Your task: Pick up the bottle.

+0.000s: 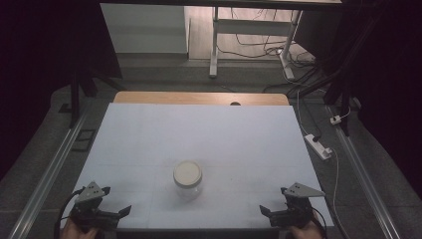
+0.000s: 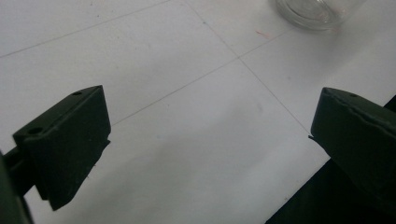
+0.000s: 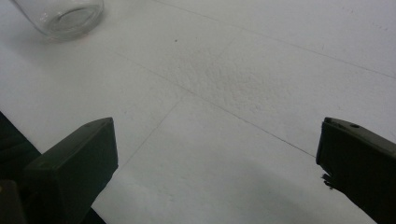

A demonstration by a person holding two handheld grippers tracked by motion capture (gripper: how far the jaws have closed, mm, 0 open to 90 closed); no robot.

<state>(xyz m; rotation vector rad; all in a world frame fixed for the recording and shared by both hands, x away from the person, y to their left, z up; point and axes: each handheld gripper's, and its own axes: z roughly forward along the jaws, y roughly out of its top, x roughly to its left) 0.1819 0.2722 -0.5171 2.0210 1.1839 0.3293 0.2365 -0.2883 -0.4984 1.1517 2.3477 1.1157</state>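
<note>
Two hand-held grippers, each of black plastic with two blocky black jaws. The left gripper (image 1: 107, 214) carries a grey three-cornered plate on top, dotted with small dark holes, and a black cable trails from its rear in a loop. The right gripper (image 1: 278, 214) has the same grey plate and a black cable behind it. Seen close in the gripper views, the jaws are matte, wedge-shaped blocks with small round screw holes near their upper edges.

Lighting: dim overall; white desk (image 1: 149, 134) brightest, surroundings nearly black at left and right edges. Shadows: soft, falling toward the near edge below the dark fingers (image 2: 65, 140). Focus: high view grainy; jar (image 3: 60, 16) slightly blurred.
</note>
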